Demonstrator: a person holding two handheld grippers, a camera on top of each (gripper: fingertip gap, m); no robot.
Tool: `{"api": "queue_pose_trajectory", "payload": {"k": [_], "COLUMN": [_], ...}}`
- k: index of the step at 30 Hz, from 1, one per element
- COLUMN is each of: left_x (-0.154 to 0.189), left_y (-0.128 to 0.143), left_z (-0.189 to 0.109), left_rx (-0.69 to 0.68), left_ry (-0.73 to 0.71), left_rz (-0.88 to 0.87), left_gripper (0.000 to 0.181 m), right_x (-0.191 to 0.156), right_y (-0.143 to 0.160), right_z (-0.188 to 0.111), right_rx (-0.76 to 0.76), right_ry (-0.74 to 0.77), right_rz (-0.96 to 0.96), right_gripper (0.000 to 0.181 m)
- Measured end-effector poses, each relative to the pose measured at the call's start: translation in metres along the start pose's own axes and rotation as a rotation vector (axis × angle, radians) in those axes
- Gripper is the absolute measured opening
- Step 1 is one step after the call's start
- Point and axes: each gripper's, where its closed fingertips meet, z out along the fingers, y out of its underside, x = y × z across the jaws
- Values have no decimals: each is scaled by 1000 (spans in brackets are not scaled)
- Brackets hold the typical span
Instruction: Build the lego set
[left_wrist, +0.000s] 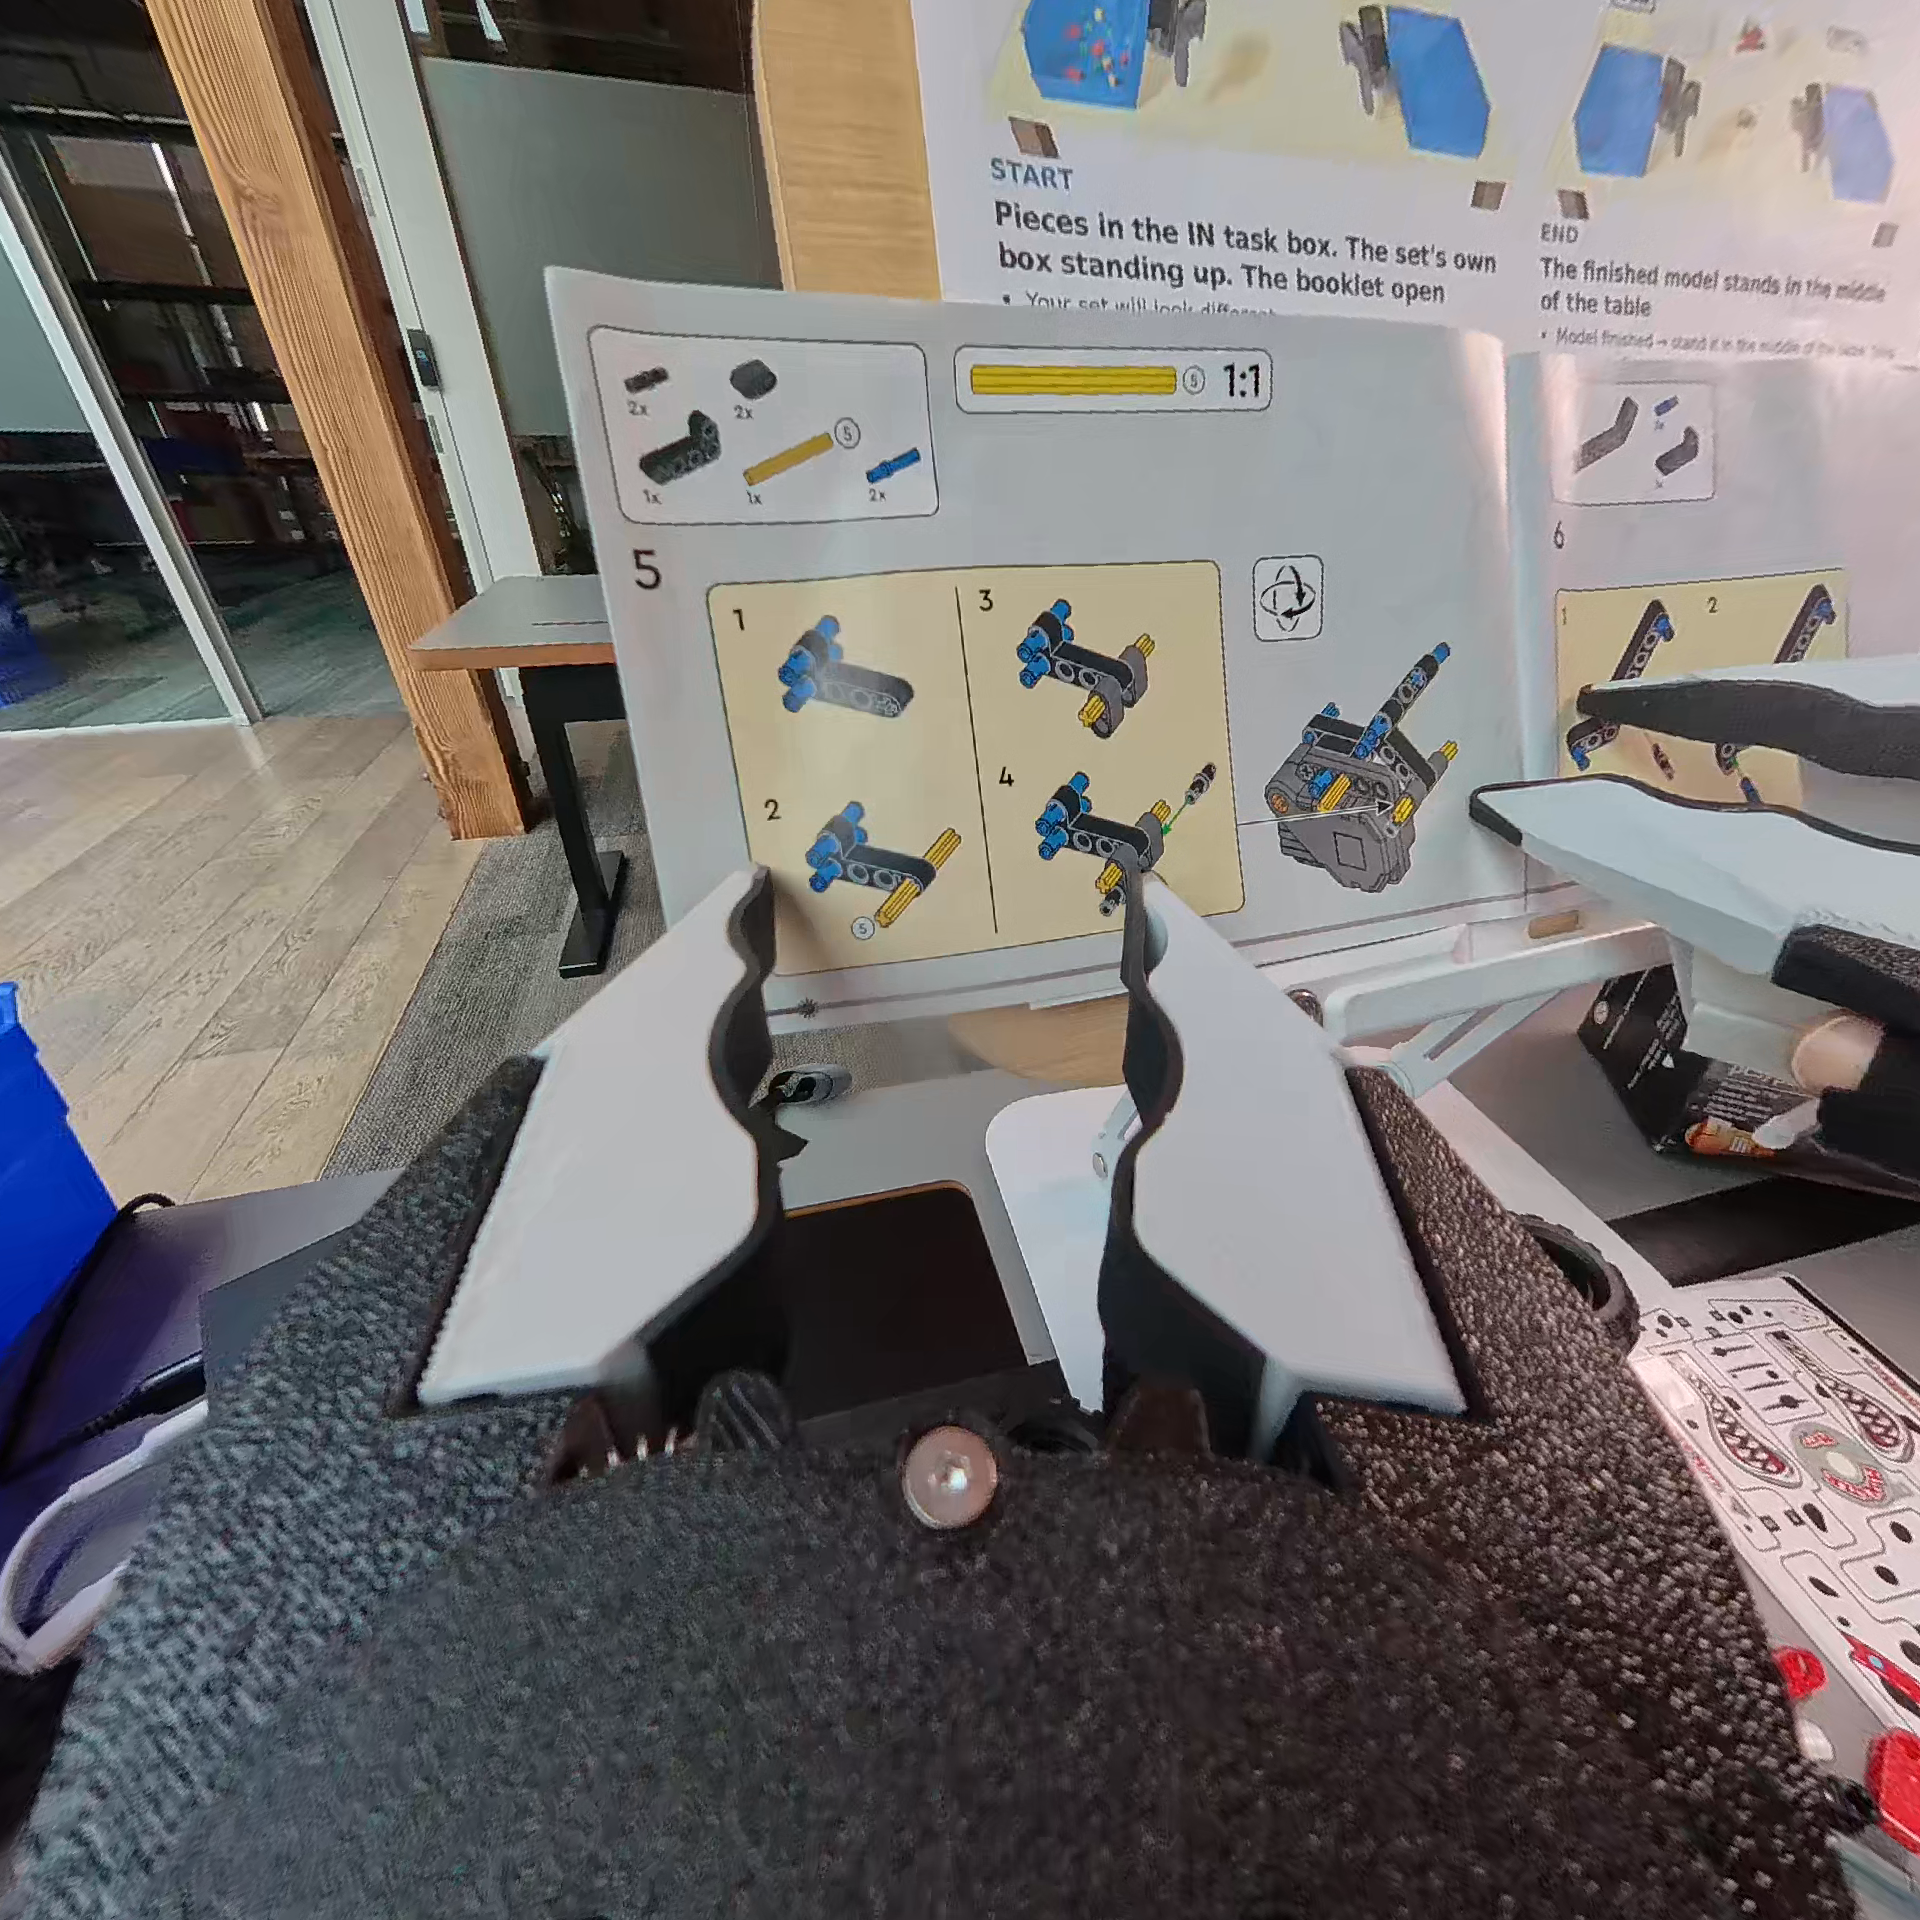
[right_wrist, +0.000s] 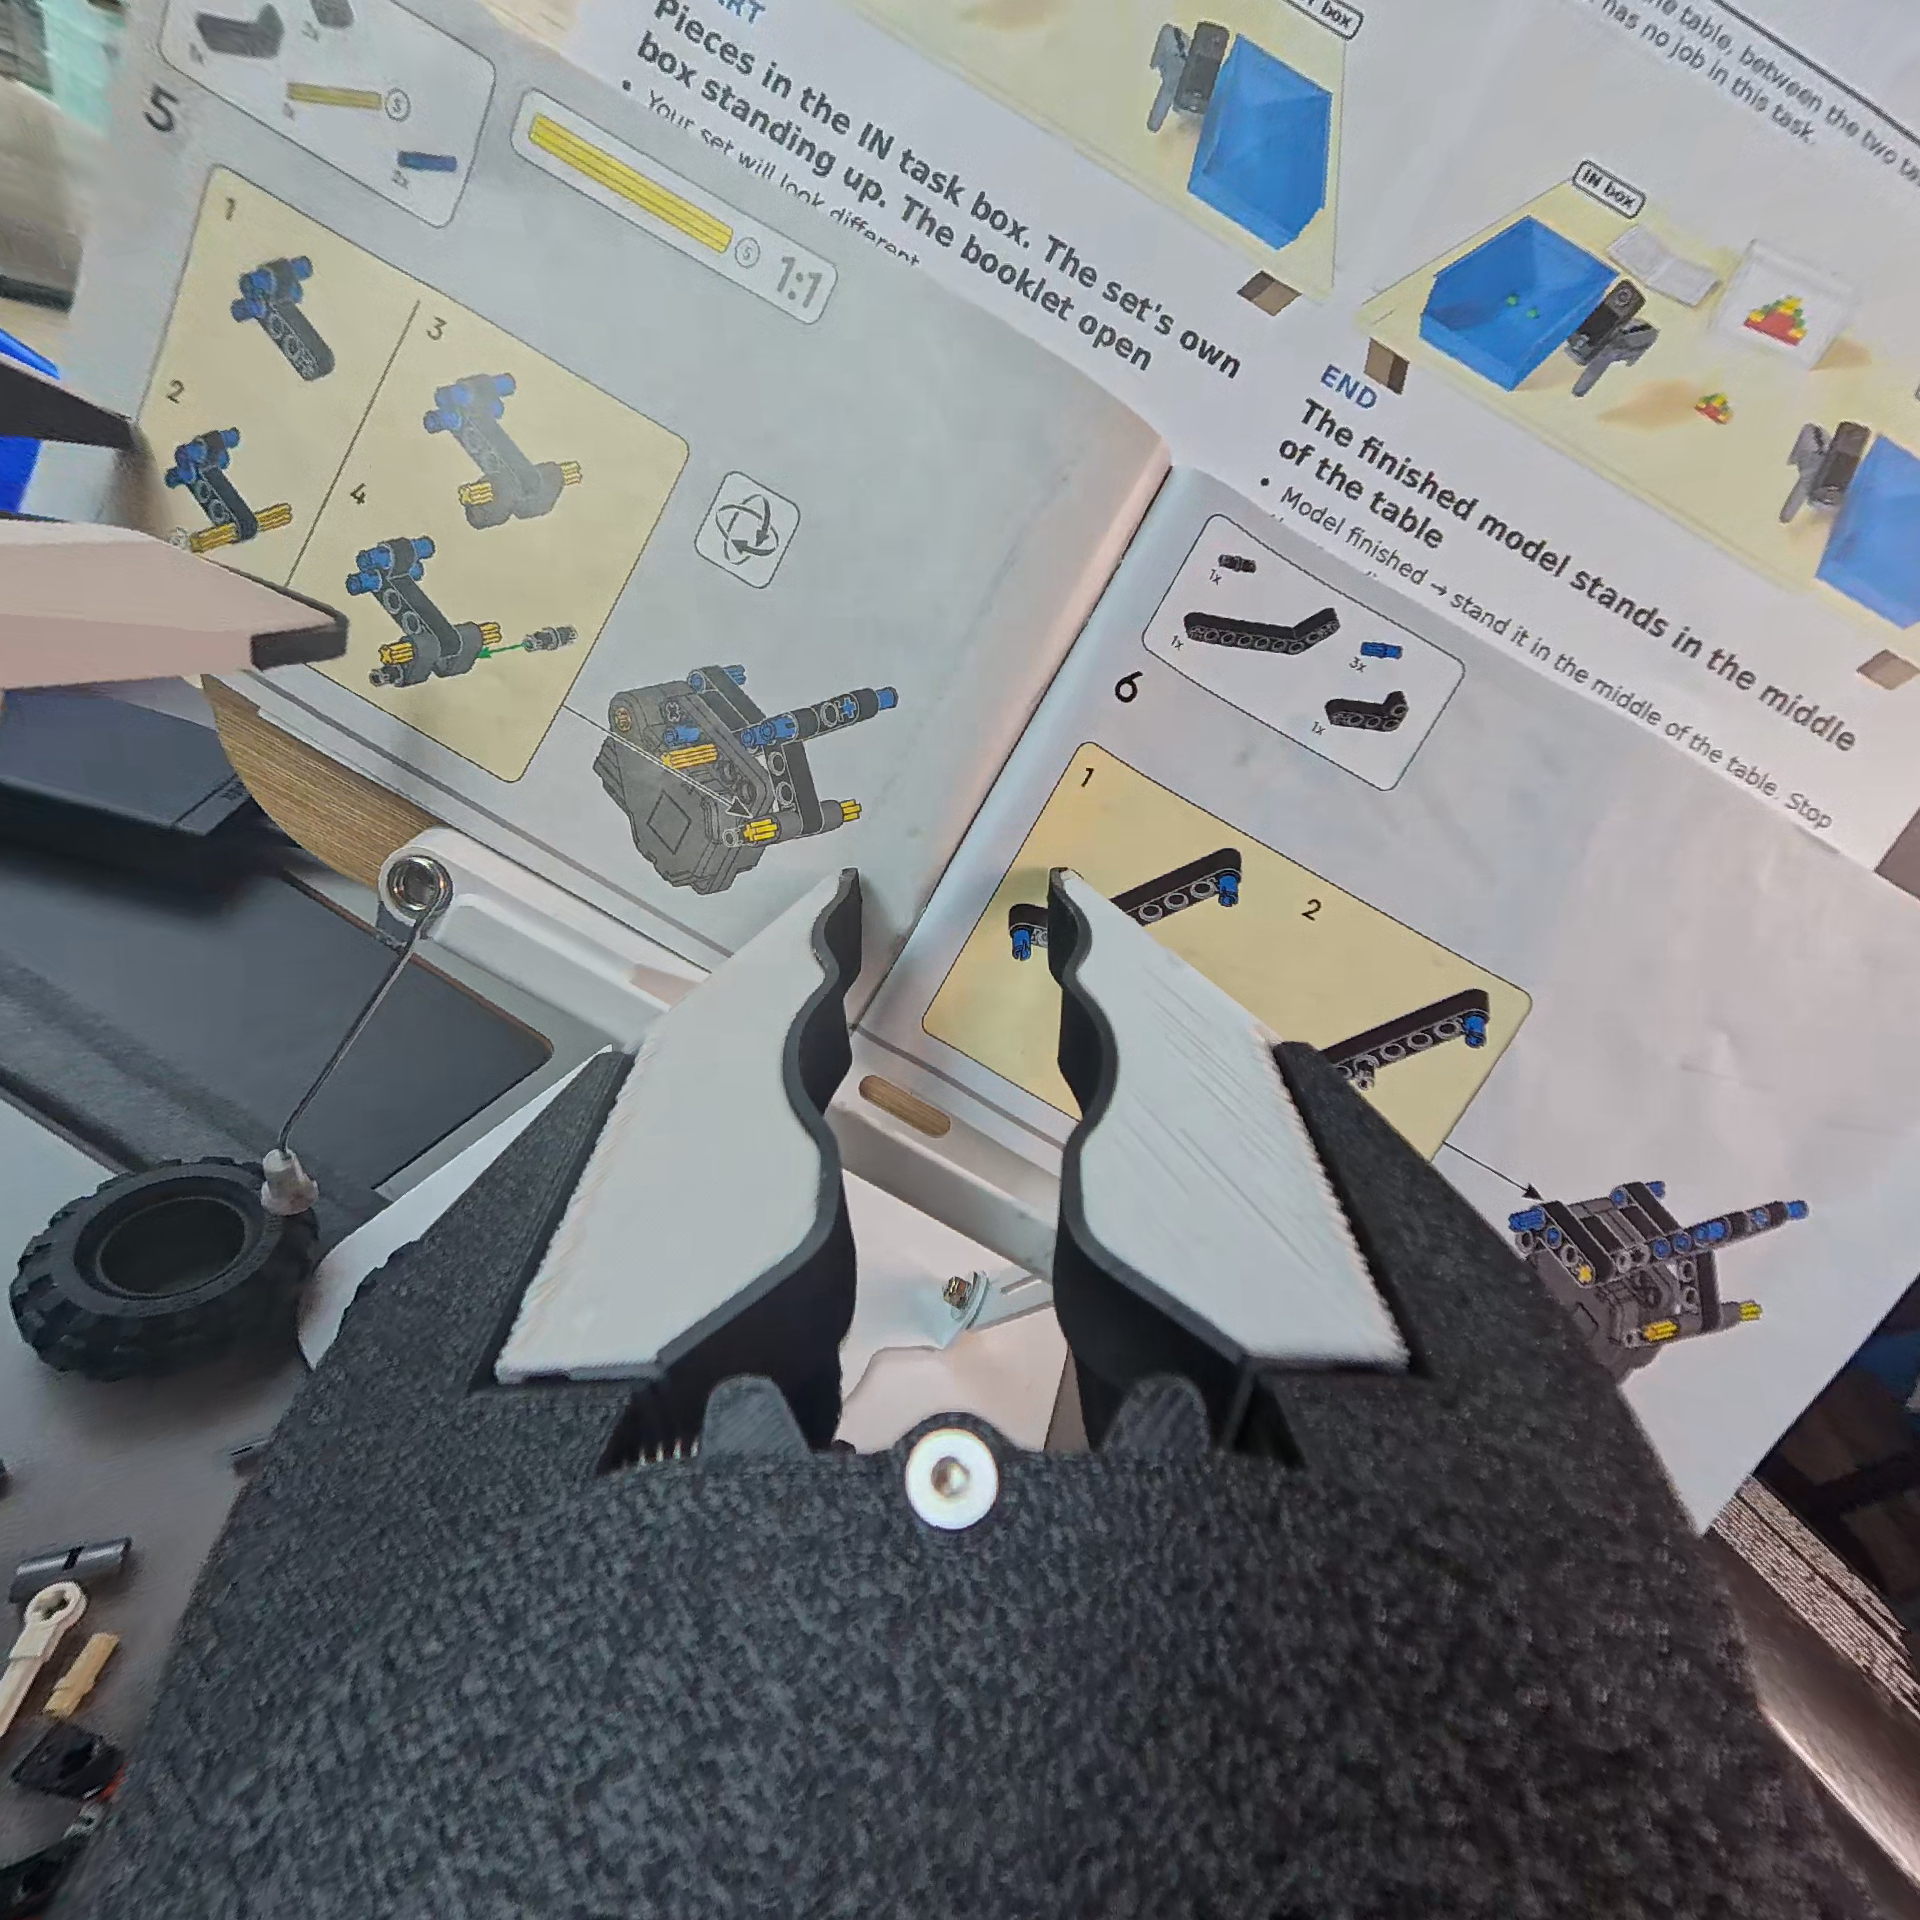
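The instruction booklet (left_wrist: 1049, 488) stands open on a white stand (left_wrist: 1039, 1153), showing drawings of black beams, blue pins and a yellow axle. My left gripper (left_wrist: 951, 894) is open and empty, raised in front of the left page. My right gripper (right_wrist: 954, 888) is open and empty, close to the booklet (right_wrist: 935, 468) near its centre fold. In the left wrist view the right gripper (left_wrist: 1532, 750) reaches in from the right over the right page. In the right wrist view a left fingertip (right_wrist: 301, 639) shows at the left edge. Neither gripper holds a Lego piece.
A black tyre (right_wrist: 156, 1262) and several small loose pieces (right_wrist: 62, 1621) lie on the table at the left. A sticker sheet (left_wrist: 1808, 1455) and red pieces (left_wrist: 1896, 1766) lie at the right. A blue box (left_wrist: 42, 1174) stands at the left. A printed poster (left_wrist: 1351, 208) hangs behind the booklet.
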Motion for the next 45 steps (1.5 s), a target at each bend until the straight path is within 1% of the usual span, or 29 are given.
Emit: {"api": "queue_pose_trajectory", "payload": {"k": [1,5,8,12,17,21,28,34,45], "left_x": [1,4,7,8,4,11,31,48,77], "left_y": [2,6,7,5,-1,-10,-33,-44,-60], "left_z": [3,9,10,9,0,-6,-23,-34,-45], "left_rx": [-10,-35,-51,-48,-20,4,72,96,127], "left_ry": [-1,-4,-4,-23,-17,2,52,105,210], "left_rz": [5,19,22,20,-29,-10,11,18,-12], "left_gripper": [67,61,52,47,23,16,14,14,10], "right_x": [0,0,-1,-2,-2,-2,-2,-2,-2], "right_y": [0,0,0,0,0,0,-1,-1,-1], "right_z": [0,0,-1,-1,-2,-2,-2,-3,-3], "right_rx": [-1,-8,-14,-15,-9,-7,-6,-8,8], "right_ry": [-8,-42,-60,-70,-78,-77,-84,-92,-116], "right_rz": [2,0,-7,2,8,10,16,20,36], "right_gripper": [36,36,38,40,40,40,40,40,40]}}
